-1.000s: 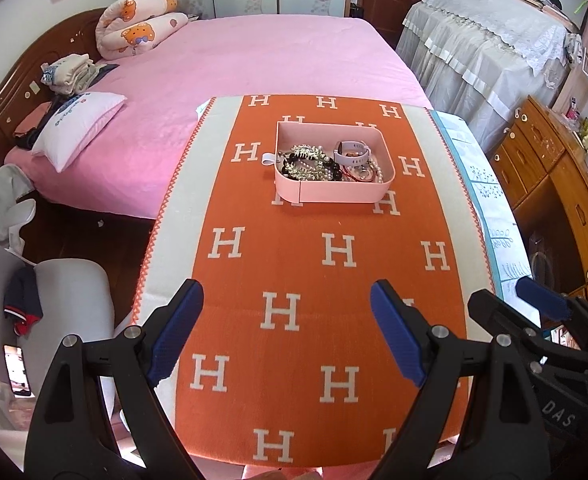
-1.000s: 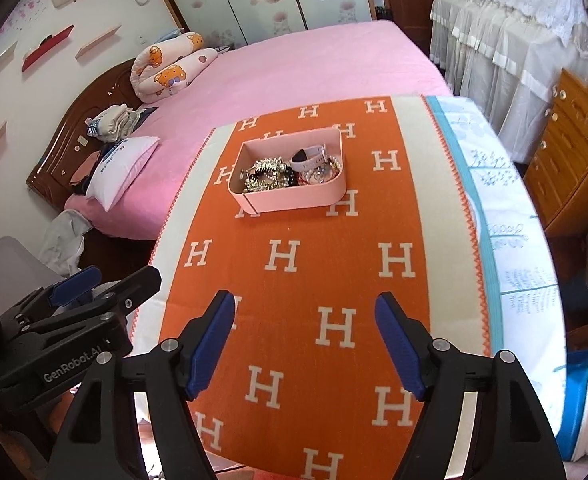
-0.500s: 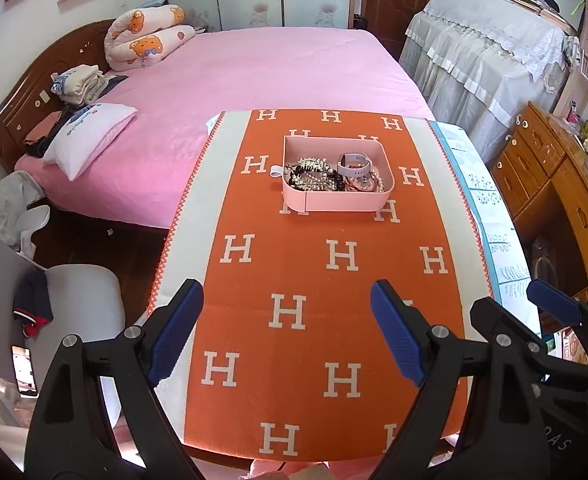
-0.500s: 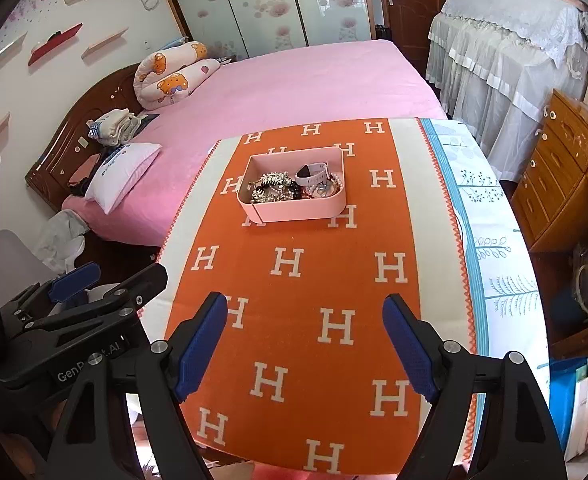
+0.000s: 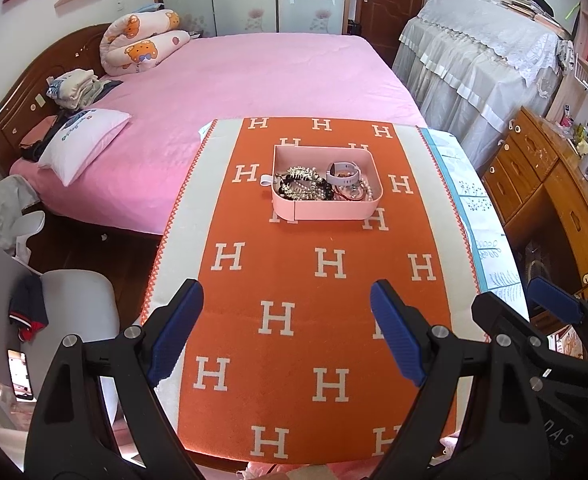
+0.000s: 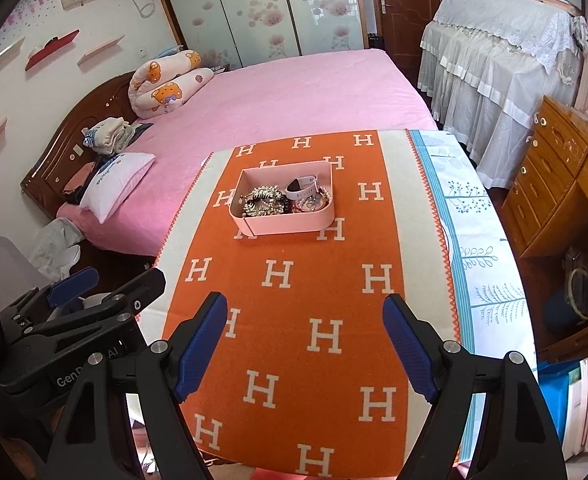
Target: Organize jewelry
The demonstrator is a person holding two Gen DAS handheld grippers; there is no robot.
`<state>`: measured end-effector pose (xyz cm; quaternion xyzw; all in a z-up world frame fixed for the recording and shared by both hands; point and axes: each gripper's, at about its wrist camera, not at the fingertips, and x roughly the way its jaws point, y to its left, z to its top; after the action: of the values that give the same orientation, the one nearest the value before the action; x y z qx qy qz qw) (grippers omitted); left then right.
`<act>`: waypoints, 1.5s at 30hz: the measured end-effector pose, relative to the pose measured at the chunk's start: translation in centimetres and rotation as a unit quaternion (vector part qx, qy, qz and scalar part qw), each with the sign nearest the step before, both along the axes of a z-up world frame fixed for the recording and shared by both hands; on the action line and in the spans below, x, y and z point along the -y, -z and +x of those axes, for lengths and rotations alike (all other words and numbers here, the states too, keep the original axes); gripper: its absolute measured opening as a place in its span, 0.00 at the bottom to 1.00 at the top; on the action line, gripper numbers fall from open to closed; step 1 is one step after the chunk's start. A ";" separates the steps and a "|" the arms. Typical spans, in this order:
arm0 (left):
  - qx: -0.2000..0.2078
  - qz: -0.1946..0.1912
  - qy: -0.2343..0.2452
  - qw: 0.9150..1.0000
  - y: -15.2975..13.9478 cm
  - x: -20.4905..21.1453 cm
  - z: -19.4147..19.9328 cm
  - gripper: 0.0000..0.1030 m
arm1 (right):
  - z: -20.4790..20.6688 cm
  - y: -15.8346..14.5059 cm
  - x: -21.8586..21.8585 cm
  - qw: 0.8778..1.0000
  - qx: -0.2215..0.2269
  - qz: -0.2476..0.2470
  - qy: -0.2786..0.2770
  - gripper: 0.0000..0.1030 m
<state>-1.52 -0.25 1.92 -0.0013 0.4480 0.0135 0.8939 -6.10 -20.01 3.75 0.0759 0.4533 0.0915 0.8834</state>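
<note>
Pink bed [image 5: 278, 76] filled the room behind; a pillow [image 5: 82, 140] and a rolled bear-print quilt [image 5: 142, 46] lay near its headboard. A wooden dresser [image 5: 550, 196] stood on the right.

Surface [image 6: 482, 240] in front of the bed carried an orange blanket [image 5: 318, 292] patterned with white H letters, over a white-and-blue cloth exposed along the right edge.

Pink tray [image 5: 330, 212] sat on the blanket toward the far end, well apart from both grippers. Jewelry [image 5: 306, 186] lay heaped inside it: beaded strands, a gold-toned piece, and a pale watch [image 5: 344, 172] toward the back right.

Left gripper [image 5: 286, 336] hovered above the near end of the blanket, blue-padded fingers [image 5: 176, 336] spread wide, nothing between them.

Right gripper [image 6: 306, 352] was just beside it, likewise over the near end, fingers [image 6: 408, 350] wide apart and empty. Each gripper was visible at the edge of the other's view.
</note>
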 end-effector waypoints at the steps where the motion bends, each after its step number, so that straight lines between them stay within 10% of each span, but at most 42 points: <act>1: -0.001 0.000 0.000 1.000 0.0 0.0 0.0 0.81 | 0.0 0.0 0.0 1.000 0.000 -0.001 -0.001 0.79; 45: -0.023 -0.004 0.000 1.000 1.9 -2.2 0.4 0.81 | -0.2 1.3 -2.2 1.000 -0.017 0.000 -0.001 0.79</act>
<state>-1.13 1.91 0.05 -0.0044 0.4689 0.0121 0.8831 -6.34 -17.82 2.45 0.0769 0.4682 0.0907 0.8756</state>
